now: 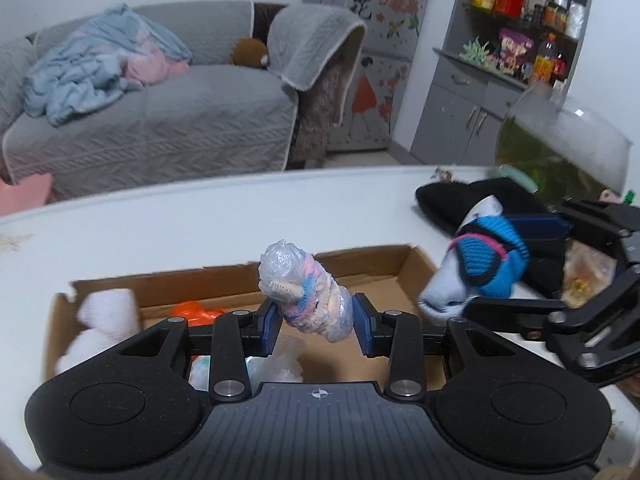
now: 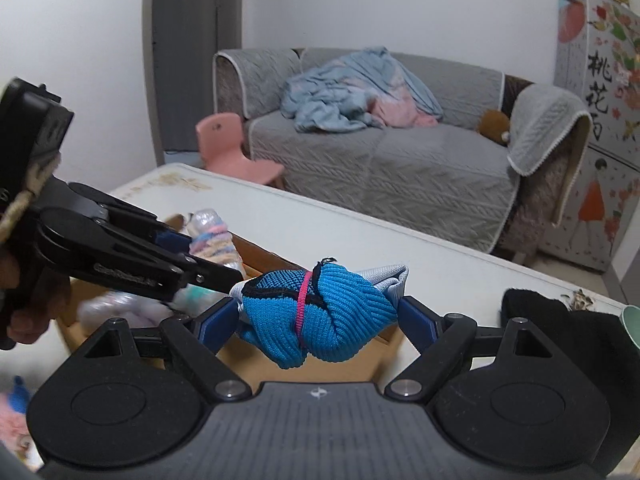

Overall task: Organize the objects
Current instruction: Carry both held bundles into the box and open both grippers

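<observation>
Above the shallow brown cardboard box (image 1: 362,266), the left gripper (image 1: 320,326) clamped a plastic-wrapped bundle of pastel hair ties (image 1: 306,294), while the right gripper (image 2: 318,320) squeezed a rolled blue-and-white knitted sock (image 2: 320,314).

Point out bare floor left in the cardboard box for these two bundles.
Free: the cardboard box floor at its right end, below the blue sock bundle. Crowded: left end, with white cloth roll, orange item and crumpled plastic.
</observation>
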Available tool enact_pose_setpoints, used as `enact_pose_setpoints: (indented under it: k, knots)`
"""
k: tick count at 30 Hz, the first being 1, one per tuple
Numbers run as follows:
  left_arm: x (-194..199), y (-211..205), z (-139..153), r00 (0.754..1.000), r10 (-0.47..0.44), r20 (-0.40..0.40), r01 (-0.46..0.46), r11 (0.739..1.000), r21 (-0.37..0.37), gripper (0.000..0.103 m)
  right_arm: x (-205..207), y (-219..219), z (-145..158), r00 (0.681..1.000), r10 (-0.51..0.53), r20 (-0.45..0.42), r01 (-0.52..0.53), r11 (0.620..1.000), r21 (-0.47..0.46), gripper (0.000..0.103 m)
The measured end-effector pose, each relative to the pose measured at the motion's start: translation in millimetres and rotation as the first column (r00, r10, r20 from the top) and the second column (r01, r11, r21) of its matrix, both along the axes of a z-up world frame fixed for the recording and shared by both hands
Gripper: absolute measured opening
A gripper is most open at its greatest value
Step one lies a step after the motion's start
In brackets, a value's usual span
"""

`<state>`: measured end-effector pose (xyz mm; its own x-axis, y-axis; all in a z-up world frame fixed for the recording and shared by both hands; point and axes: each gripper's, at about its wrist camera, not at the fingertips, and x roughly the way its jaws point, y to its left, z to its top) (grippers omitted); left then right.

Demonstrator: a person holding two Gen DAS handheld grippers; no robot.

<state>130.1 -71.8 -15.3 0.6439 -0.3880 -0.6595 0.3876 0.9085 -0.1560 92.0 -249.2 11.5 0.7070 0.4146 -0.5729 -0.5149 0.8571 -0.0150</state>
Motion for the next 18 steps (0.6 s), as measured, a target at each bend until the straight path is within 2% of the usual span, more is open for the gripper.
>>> enact_pose_setpoints:
  k: [4,10,18]
  knots:
    - [21,1,-26,0.999,-0.010,-0.039,0.012,0.999,0.043,0.044,9,5,-8,1.000,0.001,-0.020,-0.001,1.000,-0.012,0.084]
    - [31,6,-42,0.999,-0.014,-0.032,0.020,0.983,0.183,0.044,26,23,-16,0.998,0.037,-0.060,-0.038,0.999,-0.016,0.085]
    - [36,7,-45,0.999,-0.036,-0.016,0.038,0.974,0.223,0.045,59,48,-28,0.985,0.014,-0.170,-0.010,1.000,0.026,0.085]
